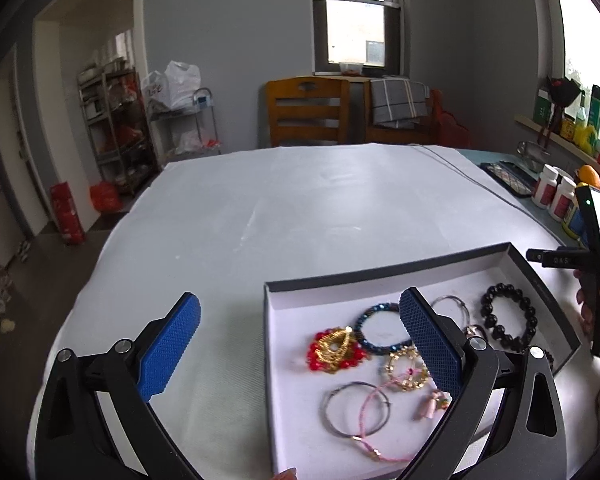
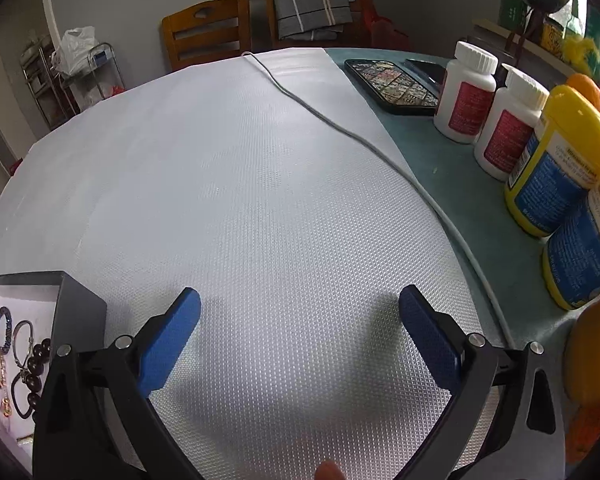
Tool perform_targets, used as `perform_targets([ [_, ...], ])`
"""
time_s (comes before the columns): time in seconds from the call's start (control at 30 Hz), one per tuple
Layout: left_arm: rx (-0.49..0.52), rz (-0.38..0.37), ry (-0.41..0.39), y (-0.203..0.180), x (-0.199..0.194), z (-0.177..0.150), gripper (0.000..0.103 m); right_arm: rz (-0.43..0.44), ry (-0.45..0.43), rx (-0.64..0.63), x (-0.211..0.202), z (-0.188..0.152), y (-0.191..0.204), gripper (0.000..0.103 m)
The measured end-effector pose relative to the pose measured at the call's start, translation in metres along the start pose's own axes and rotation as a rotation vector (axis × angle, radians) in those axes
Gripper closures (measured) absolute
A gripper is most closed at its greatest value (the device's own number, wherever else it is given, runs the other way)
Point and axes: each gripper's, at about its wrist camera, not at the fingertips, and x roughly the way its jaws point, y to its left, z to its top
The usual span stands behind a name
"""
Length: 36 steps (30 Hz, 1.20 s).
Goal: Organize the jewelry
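My left gripper (image 1: 300, 340) was spread wide, gripping nothing, hanging over the near-left corner of the box (image 1: 388, 276). Its right blue pad (image 1: 430, 344) overlapped the tray interior; the left pad sat outside the box over the white mat (image 1: 280, 208).

All the jewelry lay inside the box, loose on the white floor. Red-and-gold bracelet (image 1: 337, 350) sat toward the box's left wall. Blue beaded bracelet (image 1: 374, 330) was just right of it, touching or overlapping, couldn't tell which. Black bead bracelet (image 1: 509, 318) lay near the box's right end, thin silver ring (image 1: 450, 308) between it and the blue one. Gold charm ring (image 1: 404, 368), grey hoop (image 1: 354, 408) and pink cord bracelet (image 1: 374, 426) crowded the box's near side.

My right gripper (image 2: 300, 340) was also fully released, empty, over bare mat right of the box. White cable (image 2: 340, 128) ran across the mat beyond the box. Pill bottles (image 2: 466, 92) and a phone (image 2: 396, 84) stood well right of the box.
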Motion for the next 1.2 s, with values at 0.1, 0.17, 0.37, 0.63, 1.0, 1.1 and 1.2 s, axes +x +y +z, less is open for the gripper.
perform_targets([
  [0.1, 0.037, -0.006, 0.007, -0.014, -0.001, -0.007, 0.002, -0.01, 0.011, -0.025, 0.001, -0.001, 0.005, 0.005],
  [0.17, 0.06, 0.021, 0.007, -0.024, -0.003, -0.011, 0.002, -0.005, 0.012, -0.023, 0.0, -0.001, 0.005, 0.004],
  [0.37, 0.052, -0.038, 0.041, -0.035, -0.002, -0.019, 0.002, -0.008, 0.014, -0.024, 0.0, -0.001, 0.006, 0.004],
  [0.63, 0.054, -0.054, 0.038, -0.042, -0.004, -0.023, 0.002, -0.008, 0.014, -0.024, 0.0, -0.001, 0.006, 0.004],
  [1.0, 0.131, -0.073, 0.023, -0.06, 0.002, -0.03, 0.002, -0.008, 0.014, -0.024, -0.001, -0.001, 0.006, 0.004],
  [1.1, 0.126, -0.105, 0.056, -0.06, 0.009, -0.031, 0.002, -0.008, 0.014, -0.024, 0.0, -0.001, 0.006, 0.004],
  [1.2, 0.129, -0.132, 0.074, -0.062, 0.011, -0.034, 0.002, -0.008, 0.014, -0.024, 0.0, -0.001, 0.006, 0.004],
])
